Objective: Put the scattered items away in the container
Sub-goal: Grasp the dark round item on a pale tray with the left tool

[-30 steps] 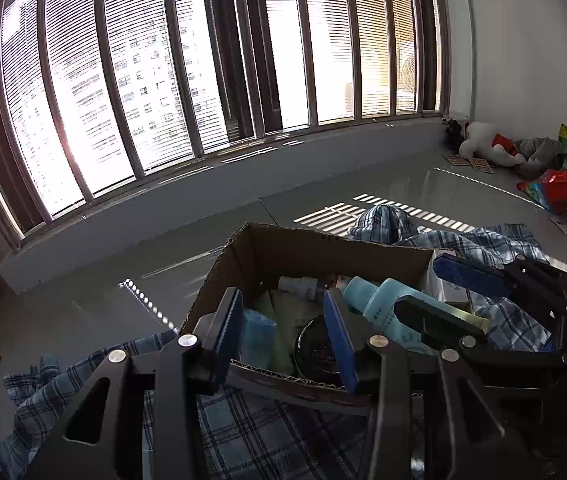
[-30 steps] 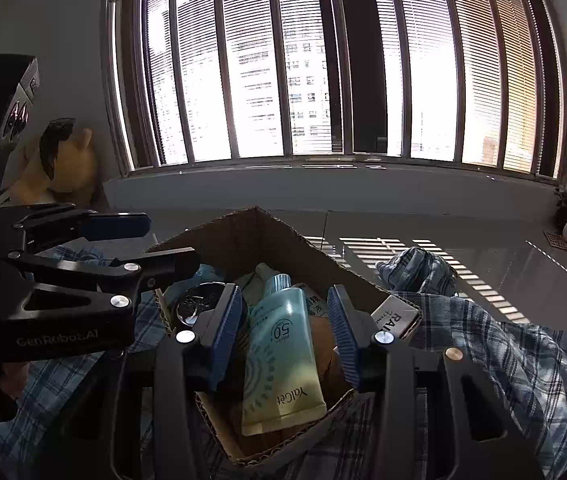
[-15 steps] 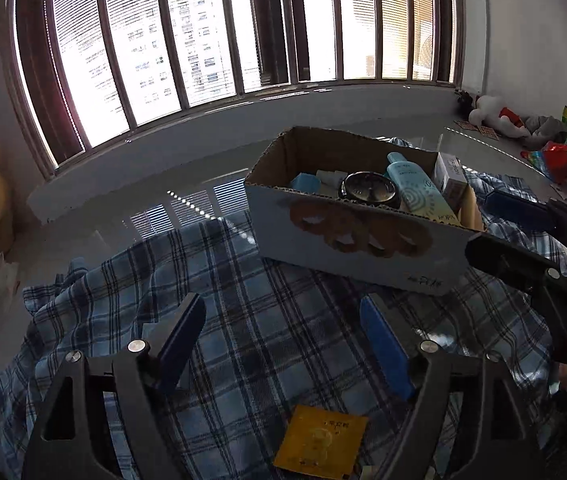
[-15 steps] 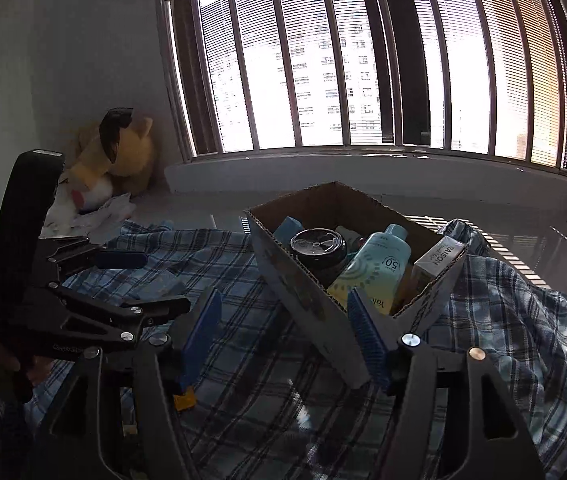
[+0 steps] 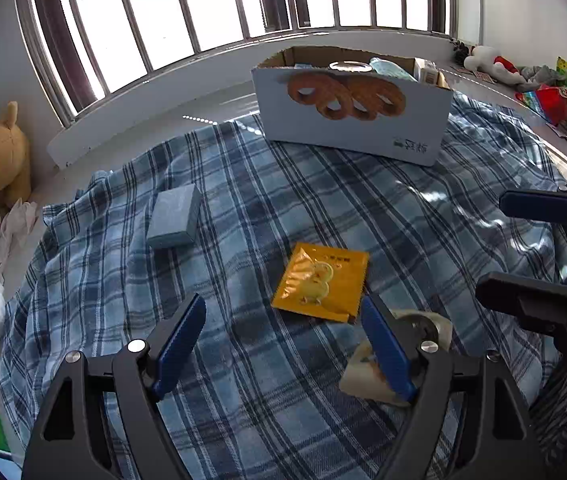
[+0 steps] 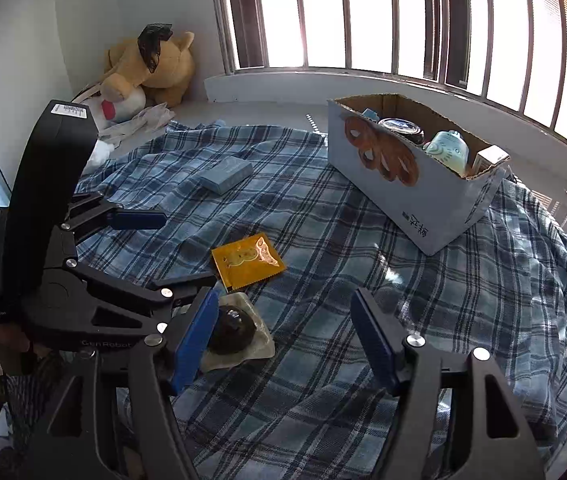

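Left gripper [image 5: 283,340] and right gripper [image 6: 285,334] both had fingers apart and empty over plaid blanket [image 5: 243,208]; yellow packet [image 5: 321,278], grey box [image 5: 174,216] lay outside cardboard box [image 5: 353,120]

You are looking at a matt cardboard box [image 5: 351,120] on woven plaid cloth [image 5: 243,208]. The yellow sachet [image 5: 321,278] is glinting, perhaps foil.

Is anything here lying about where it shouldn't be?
Yes. Three things lie loose on the plaid blanket instead of in the cardboard box: a grey-blue box, a yellow packet, and a clear-wrapped dark item.
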### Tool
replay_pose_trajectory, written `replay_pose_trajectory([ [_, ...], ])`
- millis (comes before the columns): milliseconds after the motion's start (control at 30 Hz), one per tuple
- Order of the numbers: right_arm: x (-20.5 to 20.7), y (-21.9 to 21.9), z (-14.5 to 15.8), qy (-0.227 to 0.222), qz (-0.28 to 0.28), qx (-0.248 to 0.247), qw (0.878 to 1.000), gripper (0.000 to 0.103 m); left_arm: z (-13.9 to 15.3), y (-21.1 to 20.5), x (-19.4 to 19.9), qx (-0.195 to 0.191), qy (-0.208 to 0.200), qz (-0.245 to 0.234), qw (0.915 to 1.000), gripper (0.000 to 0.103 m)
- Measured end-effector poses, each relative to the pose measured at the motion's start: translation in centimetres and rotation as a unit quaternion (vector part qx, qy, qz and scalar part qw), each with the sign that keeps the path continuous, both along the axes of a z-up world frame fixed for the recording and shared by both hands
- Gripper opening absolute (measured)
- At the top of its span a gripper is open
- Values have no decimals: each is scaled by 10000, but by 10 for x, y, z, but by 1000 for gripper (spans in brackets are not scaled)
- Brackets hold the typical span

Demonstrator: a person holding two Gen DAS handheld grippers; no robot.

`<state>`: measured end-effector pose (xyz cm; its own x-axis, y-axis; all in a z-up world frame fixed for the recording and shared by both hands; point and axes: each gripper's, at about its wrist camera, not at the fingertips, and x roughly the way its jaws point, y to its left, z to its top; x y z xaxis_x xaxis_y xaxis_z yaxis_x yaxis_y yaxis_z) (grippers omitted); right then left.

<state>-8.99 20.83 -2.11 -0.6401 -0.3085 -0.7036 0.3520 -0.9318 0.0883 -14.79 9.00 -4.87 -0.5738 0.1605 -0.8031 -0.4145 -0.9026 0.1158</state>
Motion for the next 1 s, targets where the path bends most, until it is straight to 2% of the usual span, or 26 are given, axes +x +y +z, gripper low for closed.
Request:
replay_pose_trajectory([
  [67,4,1,-4,-136,90,-74,9998,67,-7,-2,8,183,-210,9,9996,82],
  [133,8,0,-9,-200,187,-15,9996,67,-11,-4,15,327,-233,48,9992,82],
  [233,12,3,-13,-198,150,102,9996,67,-13,-5,18,280,-208,77,9994,82],
  [400,14,11,-19,-318,216,-99,9992,67,-9,-10,22,493,-339,82,9982,82],
  [567,11,23,-18,-256,-59,-278,9993,67,-4,-1,32,414,-305,-198,9985,83],
  [733,8,45,-15,-210,-464,-571,9971,67,-11,20,31,390,-452,-479,9971,86],
  [867,4,50,-21,-399,-447,-725,9956,68,-14,32,29,352,-508,-585,9964,86],
  [1000,5,47,-24,-419,-390,-603,9965,68,-16,38,29,394,-551,-624,9957,86],
])
